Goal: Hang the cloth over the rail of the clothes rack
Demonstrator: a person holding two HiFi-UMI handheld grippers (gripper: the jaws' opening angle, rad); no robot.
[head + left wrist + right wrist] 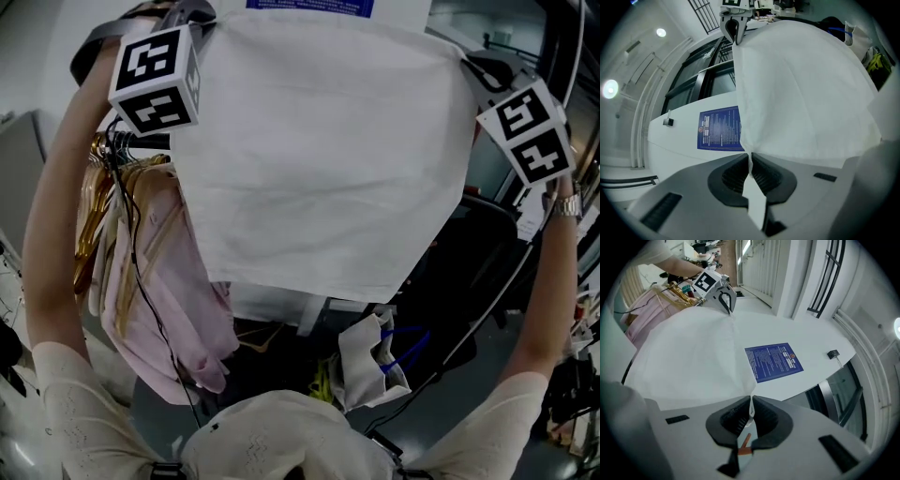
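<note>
There are two grippers and one cloth (319, 159) between them. The left gripper (750, 161) is clamped on one top corner, and the right gripper (751, 404) is clamped on the other, each with a bit of fabric pinched between its closed pads. The cloth is held up in the air in front of the person, spread wide. It is plain white and roughly square, with faint creases, and its lower edge hangs free. Below it to the left hangs one pink garment (178, 309) beside a bunch of golden hangers (94, 206), packed too close to count. One blue notice (773, 362) is on the white wall behind.
</note>
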